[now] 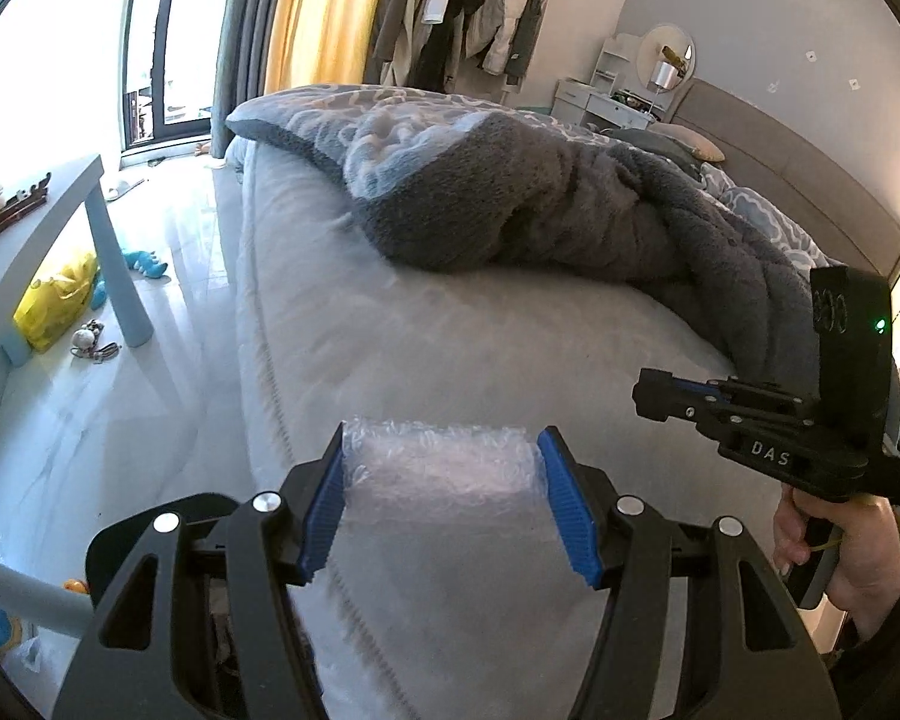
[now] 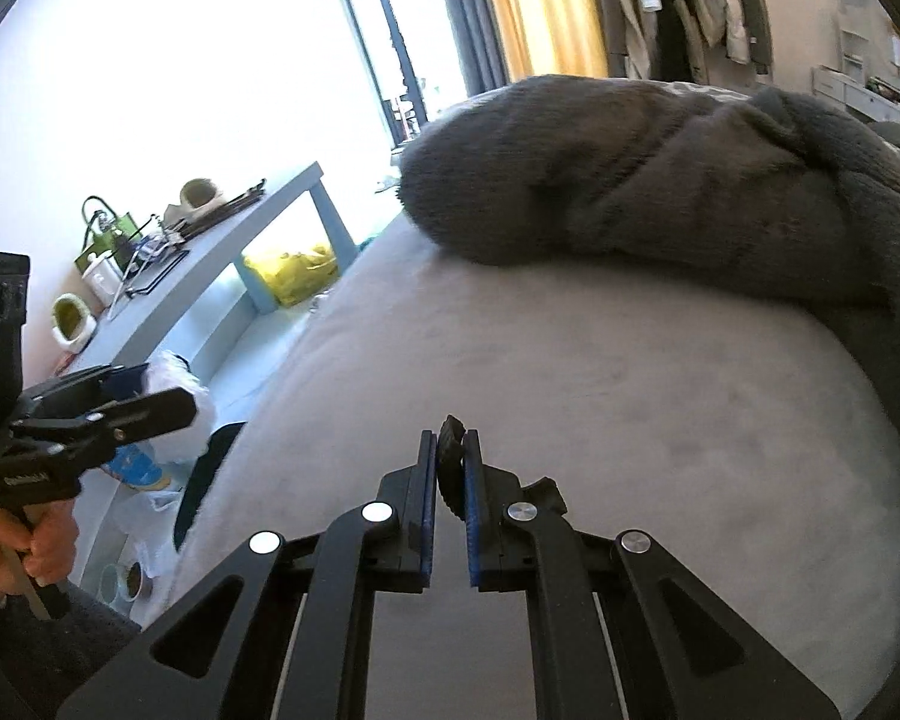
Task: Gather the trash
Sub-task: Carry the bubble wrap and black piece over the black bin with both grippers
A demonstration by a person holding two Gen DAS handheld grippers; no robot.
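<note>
Left wrist view shows the left tool (image 1: 441,501) pinching bubble wrap (image 1: 441,468) at lower centre, over the bed (image 1: 450,336). The right tool (image 2: 450,480) clamps a small black ridged piece (image 2: 450,456). Springy wrap may slip free; the tiny piece could drop into the blanket (image 2: 660,180).

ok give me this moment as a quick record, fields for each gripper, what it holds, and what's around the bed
left gripper: shut on bubble wrap, held over the mattress edge
right gripper: shut on small black ridged item, kind unclear
surface below: grey mattress
on bed: rumpled grey blanket
beside bed: light blue table with clutter on top
under table: yellow bag
bin: none in view
</note>
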